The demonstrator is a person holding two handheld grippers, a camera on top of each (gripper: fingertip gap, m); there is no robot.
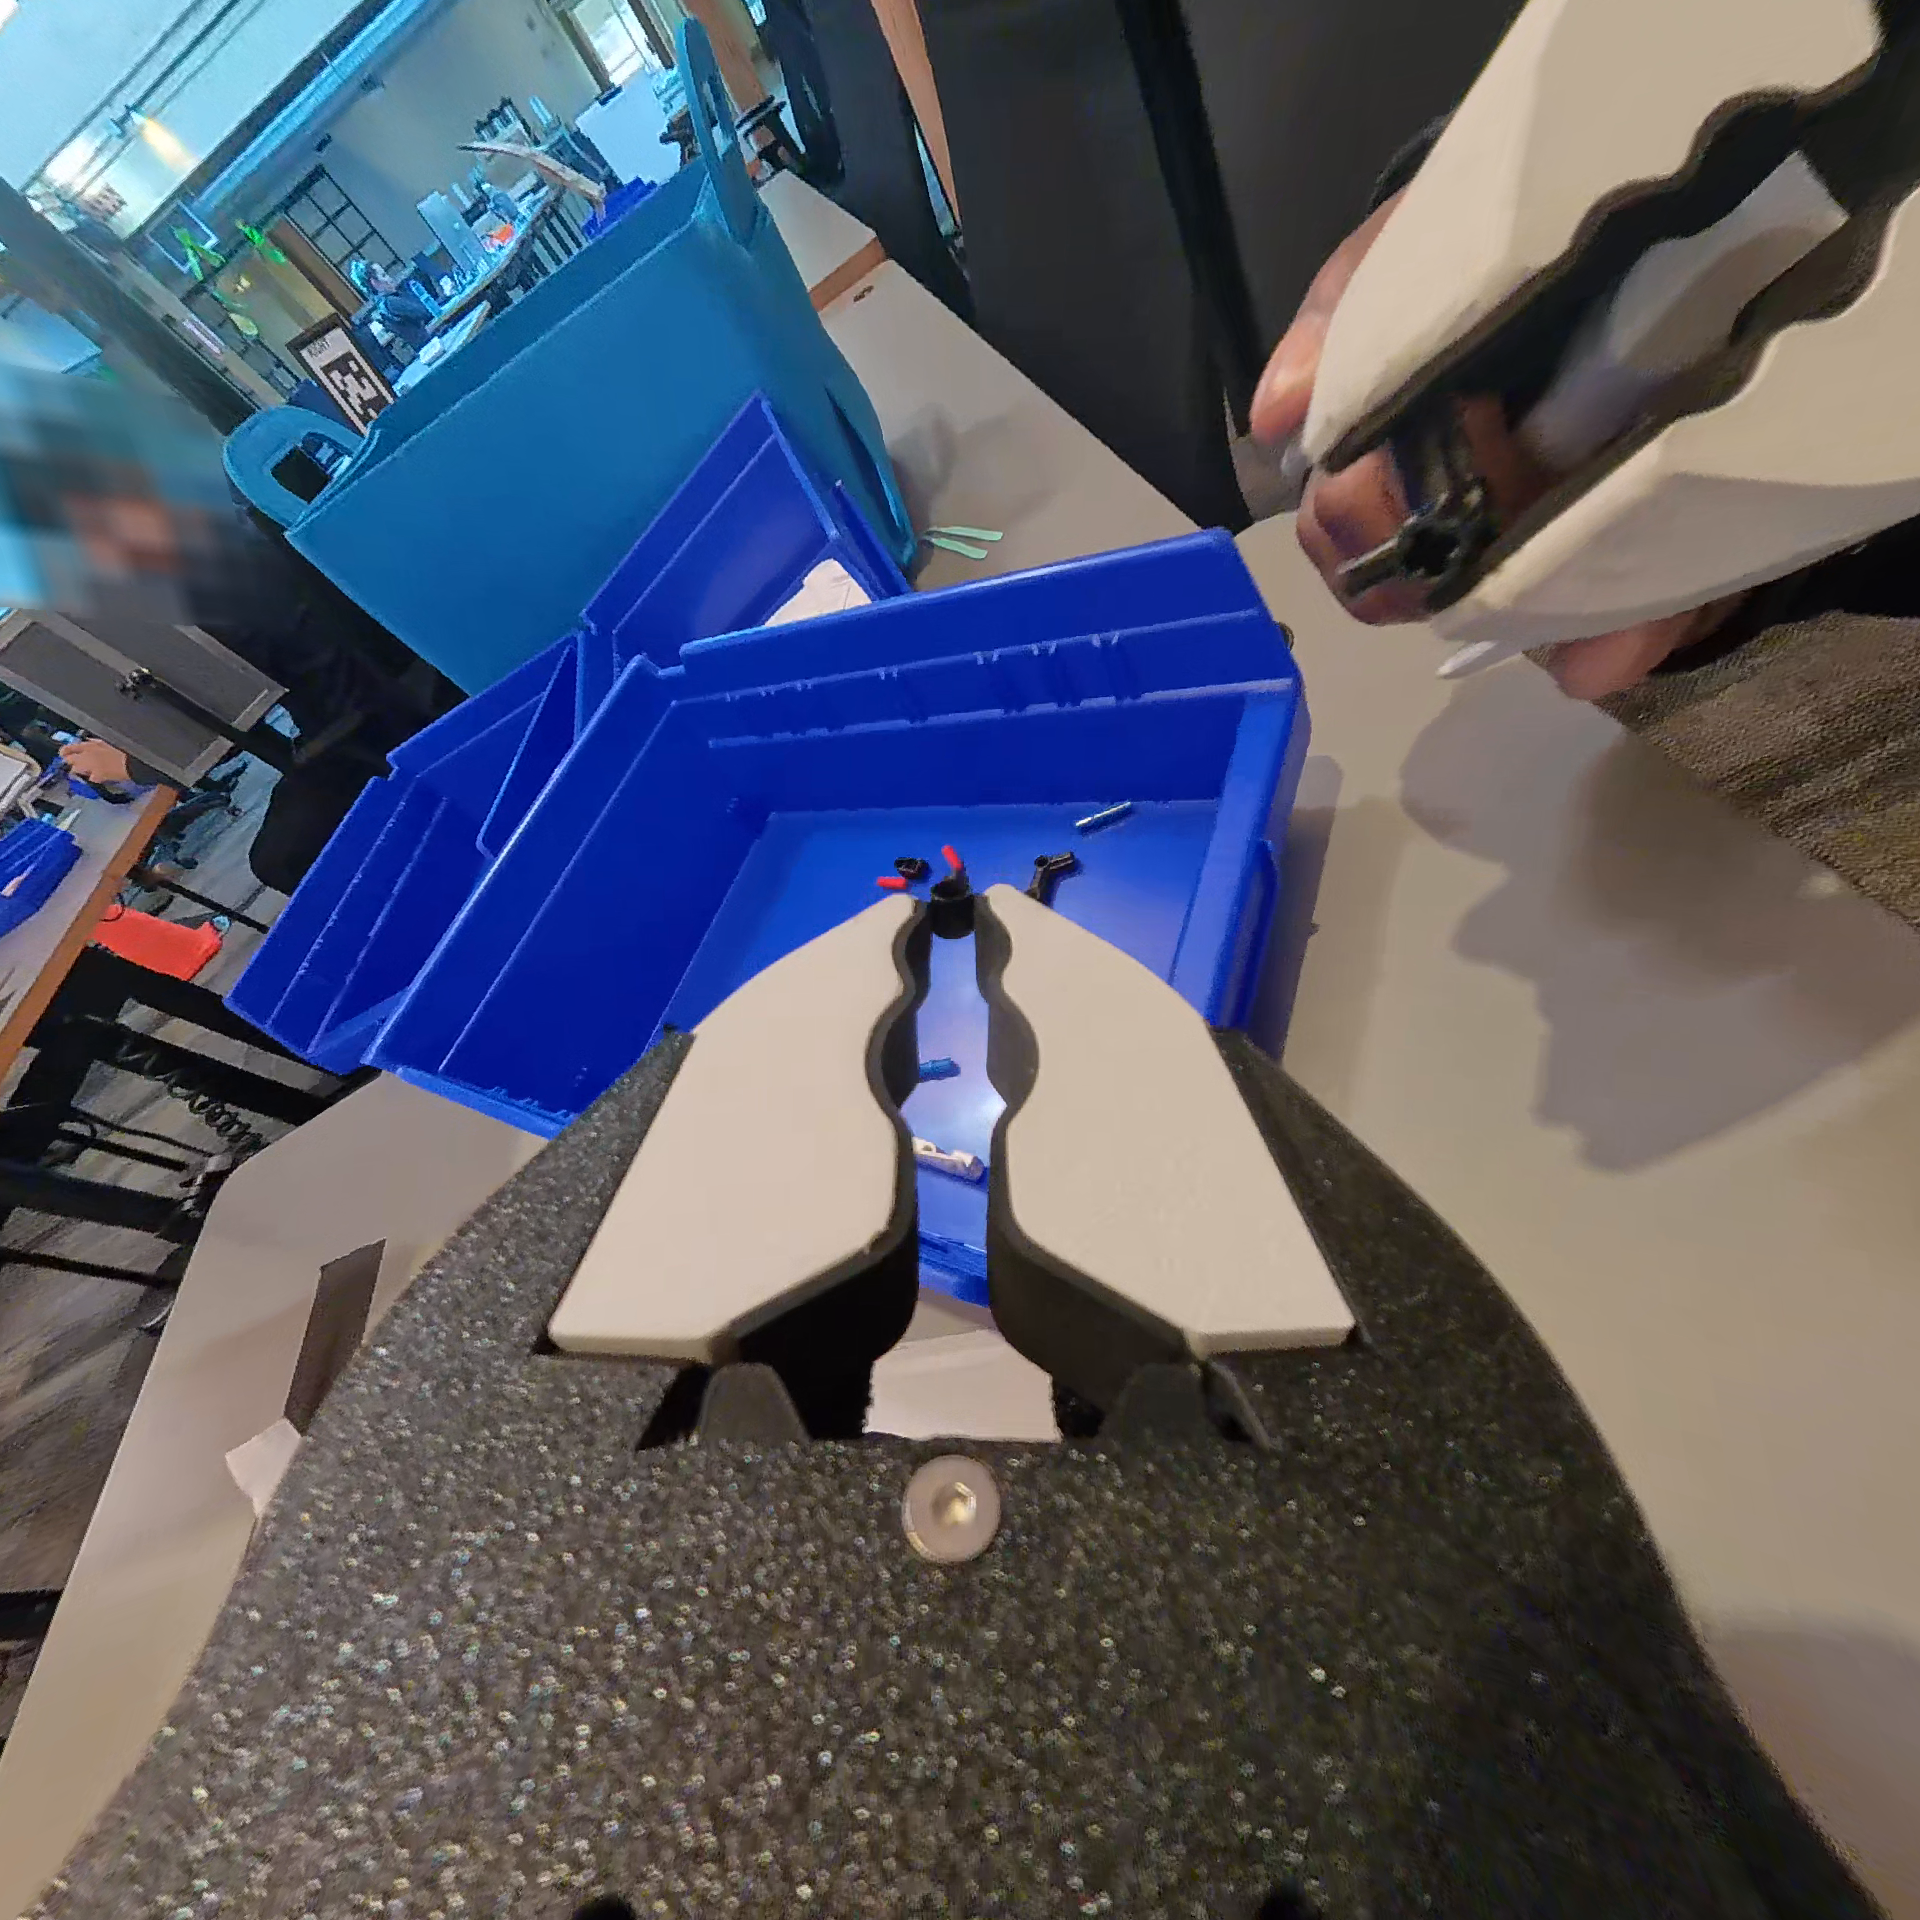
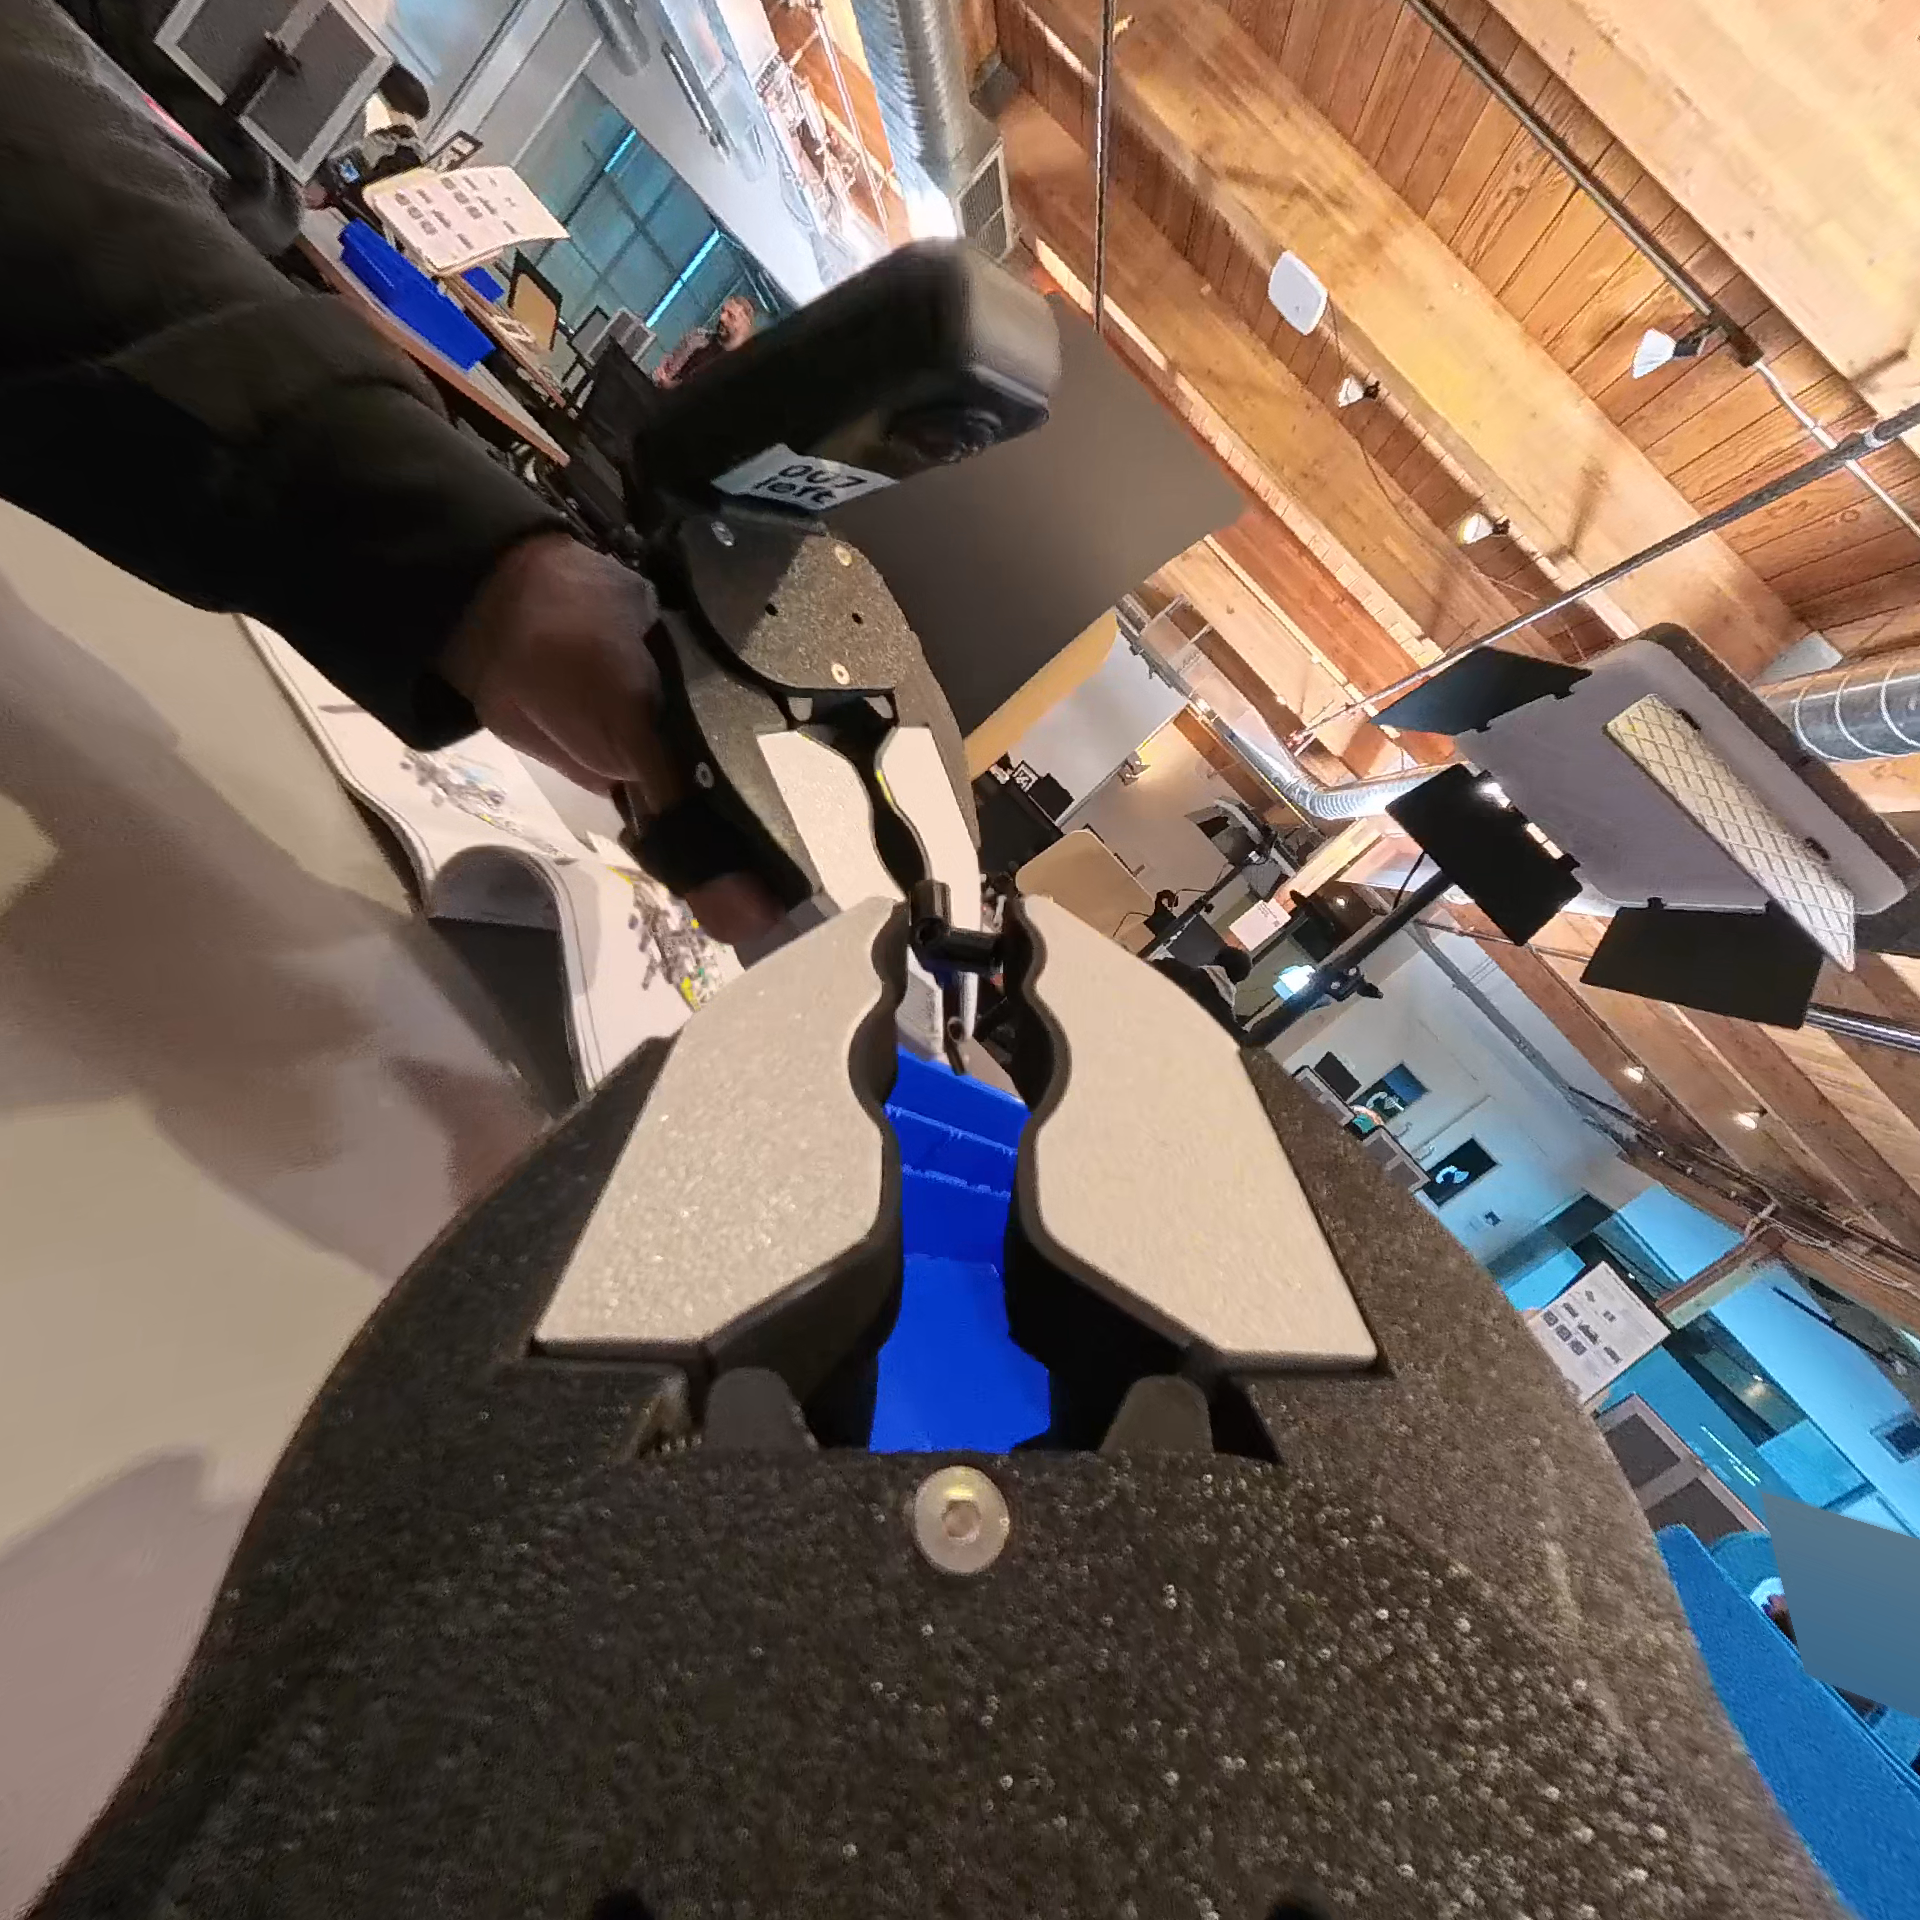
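The left gripper [image 1: 948, 909] hangs over a blue bin [image 1: 1273, 748] on a grey table [image 1: 1558, 1143], its fingers nearly shut and pinching a small black sleeve [image 1: 950, 914]; the right gripper [image 2: 961, 940], tilted up toward a wooden ceiling [image 2: 1455, 260], clamps a black angled connector [image 2: 954, 940] across its tips; the left gripper's tips hang just beside that connector, though whether they touch it cannot be told; both parts are small dark plastic; in the bin lie red pins [image 1: 891, 881], black bits [image 1: 1049, 871] and a grey rod [image 1: 1103, 816]; an open booklet [image 2: 582, 904] lies near.
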